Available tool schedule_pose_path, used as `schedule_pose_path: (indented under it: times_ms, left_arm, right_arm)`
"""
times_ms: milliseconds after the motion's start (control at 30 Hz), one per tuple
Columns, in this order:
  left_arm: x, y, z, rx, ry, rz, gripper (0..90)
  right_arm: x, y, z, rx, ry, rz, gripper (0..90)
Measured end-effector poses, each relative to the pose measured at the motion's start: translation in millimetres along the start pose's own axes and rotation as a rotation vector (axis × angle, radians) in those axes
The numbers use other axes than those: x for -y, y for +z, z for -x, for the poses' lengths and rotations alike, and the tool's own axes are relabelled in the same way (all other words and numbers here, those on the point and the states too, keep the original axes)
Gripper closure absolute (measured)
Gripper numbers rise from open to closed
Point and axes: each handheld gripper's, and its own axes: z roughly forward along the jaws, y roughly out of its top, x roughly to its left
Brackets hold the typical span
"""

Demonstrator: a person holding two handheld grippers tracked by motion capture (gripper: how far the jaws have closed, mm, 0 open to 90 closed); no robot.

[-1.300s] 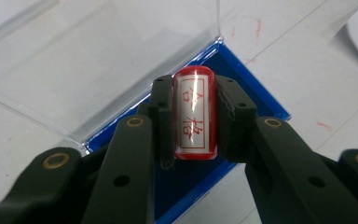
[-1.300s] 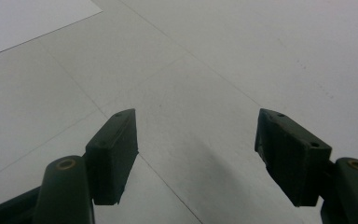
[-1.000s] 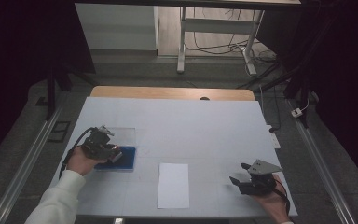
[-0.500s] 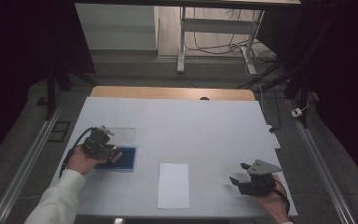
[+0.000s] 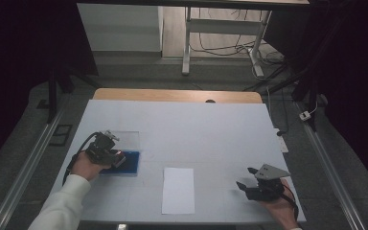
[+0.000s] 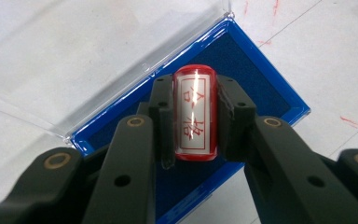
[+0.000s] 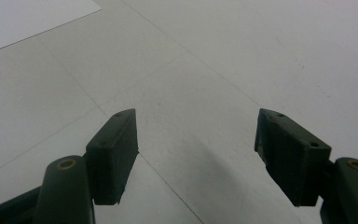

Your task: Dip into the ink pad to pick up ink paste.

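Note:
My left gripper point(image 6: 195, 119) is shut on a red cylindrical stamp point(image 6: 195, 116) with red characters on its white face. It holds the stamp over a blue ink pad point(image 6: 256, 79) whose clear lid point(image 6: 74, 60) lies open beside it. From above, the left gripper point(image 5: 117, 159) sits at the table's left, over the blue ink pad point(image 5: 130, 163). A white sheet of paper point(image 5: 178, 189) lies near the front middle. My right gripper point(image 5: 242, 186) rests at the front right, open, with nothing between its jaws point(image 7: 196, 154).
The white table top point(image 5: 196, 129) has a wooden strip point(image 5: 172, 95) along its far edge. Metal rails run down both sides of the table. Red ink marks point(image 6: 349, 121) spot the surface by the pad.

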Motion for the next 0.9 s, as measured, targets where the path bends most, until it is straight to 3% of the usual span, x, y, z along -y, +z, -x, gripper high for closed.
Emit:
schedule_pose_path:
  times_ms: [467, 767, 900]
  left_arm:
    - [1.9, 0.4, 0.3, -0.001, -0.004, 0.012, 70.8]
    - [3.5, 0.6, -2.9, 0.02, -0.02, 0.023, 70.7]
    - [3.2, 0.7, -0.7, 0.006, -0.014, 0.021, 70.8]
  right_arm:
    - [-0.3, 0.2, -0.8, -0.006, 0.002, 0.001, 29.5]
    - [0.4, 1.3, -0.7, -0.006, 0.001, -0.003, 29.5]
    - [-0.4, 1.3, -1.5, -0.01, 0.004, 0.005, 29.5]
